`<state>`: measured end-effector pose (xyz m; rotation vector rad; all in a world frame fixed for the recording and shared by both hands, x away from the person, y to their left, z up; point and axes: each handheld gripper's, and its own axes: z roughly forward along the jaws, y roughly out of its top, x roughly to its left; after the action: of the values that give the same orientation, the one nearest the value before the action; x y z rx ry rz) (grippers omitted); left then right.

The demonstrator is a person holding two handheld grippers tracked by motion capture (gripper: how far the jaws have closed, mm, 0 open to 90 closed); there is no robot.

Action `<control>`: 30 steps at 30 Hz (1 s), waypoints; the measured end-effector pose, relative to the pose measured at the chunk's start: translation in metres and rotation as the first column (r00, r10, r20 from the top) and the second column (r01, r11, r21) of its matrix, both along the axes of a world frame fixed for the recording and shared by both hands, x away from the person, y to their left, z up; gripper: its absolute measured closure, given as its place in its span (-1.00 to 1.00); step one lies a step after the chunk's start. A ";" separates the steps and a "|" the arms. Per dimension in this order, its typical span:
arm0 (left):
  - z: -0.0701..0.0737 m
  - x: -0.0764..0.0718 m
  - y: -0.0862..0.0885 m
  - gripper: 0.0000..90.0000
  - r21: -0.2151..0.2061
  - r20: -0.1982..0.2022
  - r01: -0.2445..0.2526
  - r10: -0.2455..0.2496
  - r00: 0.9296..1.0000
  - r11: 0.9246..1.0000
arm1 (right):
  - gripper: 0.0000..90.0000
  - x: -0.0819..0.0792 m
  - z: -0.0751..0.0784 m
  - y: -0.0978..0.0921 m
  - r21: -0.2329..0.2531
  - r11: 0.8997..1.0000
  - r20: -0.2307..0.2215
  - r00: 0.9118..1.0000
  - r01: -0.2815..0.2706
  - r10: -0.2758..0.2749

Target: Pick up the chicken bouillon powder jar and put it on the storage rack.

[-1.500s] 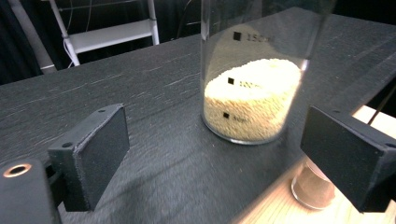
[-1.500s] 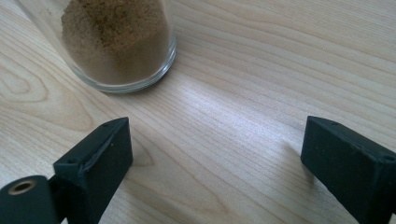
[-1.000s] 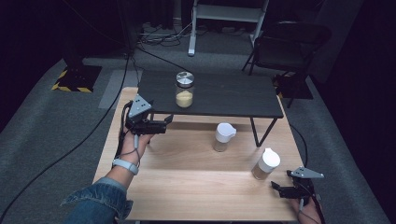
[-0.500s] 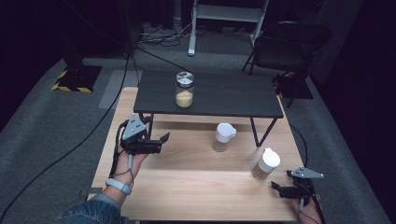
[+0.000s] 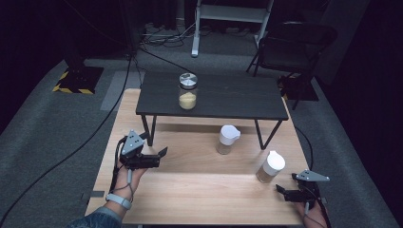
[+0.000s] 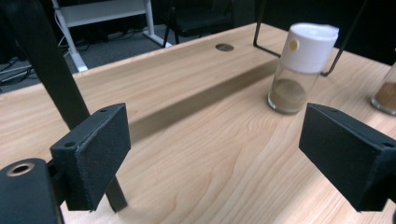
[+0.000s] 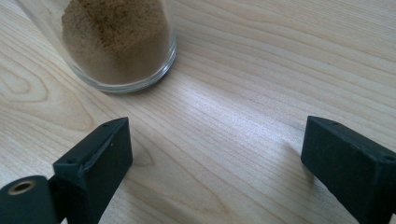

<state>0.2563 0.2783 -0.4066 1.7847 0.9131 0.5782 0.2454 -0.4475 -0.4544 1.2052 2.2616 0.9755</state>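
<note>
While apart, fingers (image 6: 93, 158) perhaps unobstructed.

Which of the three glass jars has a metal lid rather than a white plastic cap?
The glass jar of yellow powder on the raised black shelf. The two brown-powder jars stand below, on the wooden tabletop.

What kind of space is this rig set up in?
Probably a studio or lab set up for recording, not a home. Grey carpet floor with cables trailing across it, a hazard-striped stand base, a folding chair, dark surroundings. The light wooden table carries a small black shelf and spice jars.
</note>
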 end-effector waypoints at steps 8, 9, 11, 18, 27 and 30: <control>-0.022 -0.008 0.001 -0.78 0.005 -0.044 -0.036 0.036 0.998 0.999 | -0.80 0.000 0.000 0.000 0.000 1.000 0.000 1.000 0.000 0.000; -0.024 -0.008 0.001 -0.78 0.005 -0.052 -0.040 0.040 0.998 0.999 | -0.80 0.000 0.000 0.000 0.000 1.000 0.000 1.000 0.000 0.000; -0.028 -0.008 0.001 -0.78 0.014 -0.061 -0.043 0.044 0.997 0.999 | -0.80 0.000 0.000 0.000 0.000 1.000 0.000 1.000 0.000 0.000; -0.040 -0.009 -0.003 -0.78 0.063 -0.089 -0.058 0.063 0.994 0.996 | -0.80 0.000 0.000 0.000 0.000 1.000 0.000 1.000 0.000 0.000; -0.052 -0.002 -0.009 -0.78 0.124 -0.139 -0.059 0.076 0.987 0.991 | -0.80 0.000 0.000 0.000 0.000 1.000 0.000 1.000 -0.001 0.001; -0.054 -0.001 -0.009 -0.78 0.130 -0.147 -0.064 0.083 0.986 0.989 | -0.80 0.000 0.000 0.000 0.000 1.000 0.000 1.000 -0.001 0.001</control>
<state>0.2553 0.2690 -0.4606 1.9344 1.0712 0.5626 0.2457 -0.4477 -0.4543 1.2045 2.2627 0.9757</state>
